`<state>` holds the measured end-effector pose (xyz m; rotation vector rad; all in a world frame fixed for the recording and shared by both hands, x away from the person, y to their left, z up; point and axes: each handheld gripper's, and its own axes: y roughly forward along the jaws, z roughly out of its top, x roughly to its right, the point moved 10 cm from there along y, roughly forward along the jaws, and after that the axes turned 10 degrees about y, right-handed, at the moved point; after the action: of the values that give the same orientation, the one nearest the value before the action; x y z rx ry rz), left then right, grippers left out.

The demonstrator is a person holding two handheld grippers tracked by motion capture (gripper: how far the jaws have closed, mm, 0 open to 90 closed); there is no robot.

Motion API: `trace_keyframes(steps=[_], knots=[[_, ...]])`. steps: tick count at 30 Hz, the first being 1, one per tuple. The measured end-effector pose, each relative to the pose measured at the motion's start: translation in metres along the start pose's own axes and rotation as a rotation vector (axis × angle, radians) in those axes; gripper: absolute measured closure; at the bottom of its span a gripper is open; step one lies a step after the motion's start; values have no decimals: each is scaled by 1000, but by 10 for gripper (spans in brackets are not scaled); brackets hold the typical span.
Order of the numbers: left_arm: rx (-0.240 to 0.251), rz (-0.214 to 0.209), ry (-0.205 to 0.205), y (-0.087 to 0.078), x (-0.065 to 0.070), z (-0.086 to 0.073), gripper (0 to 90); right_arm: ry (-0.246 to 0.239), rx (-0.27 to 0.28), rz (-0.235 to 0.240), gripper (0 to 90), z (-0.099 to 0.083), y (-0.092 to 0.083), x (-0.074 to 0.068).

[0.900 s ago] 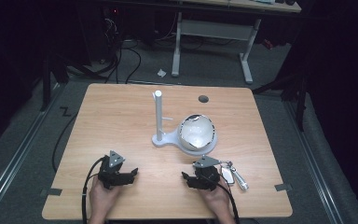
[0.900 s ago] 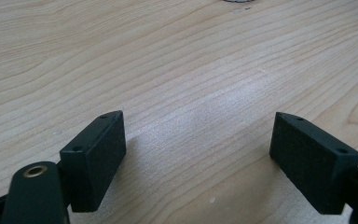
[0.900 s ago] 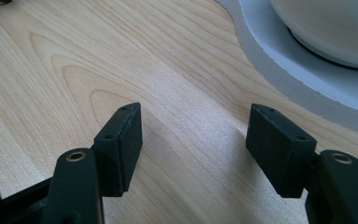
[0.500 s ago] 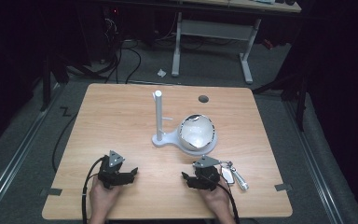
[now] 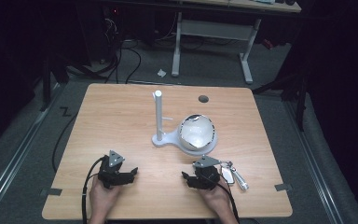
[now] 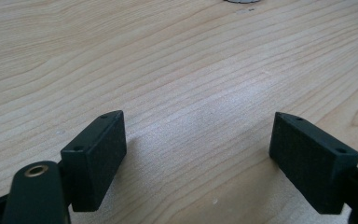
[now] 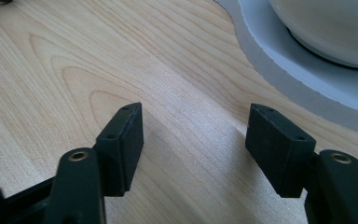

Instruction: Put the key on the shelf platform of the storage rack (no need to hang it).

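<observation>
Left gripper [image 5: 129, 173], lower left of the high view: held in the person's left hand [image 5: 103, 196], resting low over the wooden table [image 5: 116, 121], a grey three-cornered plate on top and a black cable looping off toward the table's near edge. In the left gripper view the left gripper [image 6: 198, 149] has its jaws set wide apart, with bare wood grain between them and nothing gripped.

Right gripper [image 5: 186, 178], lower centre-right of the high view: held in the person's right hand [image 5: 216, 198], likewise low over the table. In the right gripper view the right gripper [image 7: 195, 133] has its jaws spread wide and empty; bare wood lies between them.

Just to the right of the right gripper in the high view lies a small bunch of metal pieces, apparently keys [image 5: 233, 173], flat on the table.

Above the grippers, at centre frame, stands a white stand [image 5: 159, 119]: an upright post with a short side peg, rising from a flat base that widens to the right. A white bowl [image 5: 196, 132] sits on that wide part of the base. In the right gripper view the base [image 7: 279, 51] crosses the upper right corner, with the bowl [image 7: 326, 23] resting on it.

A round dark hole [image 5: 203, 99] marks the table near its far edge. Beyond the table, at the top of the frame, lie a grey floor, dark cables and the legs of a desk [image 5: 212, 32].
</observation>
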<state>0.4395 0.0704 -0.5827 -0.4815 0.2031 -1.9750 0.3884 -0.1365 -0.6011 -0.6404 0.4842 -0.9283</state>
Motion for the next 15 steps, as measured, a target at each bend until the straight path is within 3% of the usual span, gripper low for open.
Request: trace_keyframes(steps=[11,15], knots=[[-4,-5,4,-1,1,-1,188,9,-1,-12,390,0,0,1],[-1,-5,3,0,1,0,187,18,0,-25,430,1,0,2]])
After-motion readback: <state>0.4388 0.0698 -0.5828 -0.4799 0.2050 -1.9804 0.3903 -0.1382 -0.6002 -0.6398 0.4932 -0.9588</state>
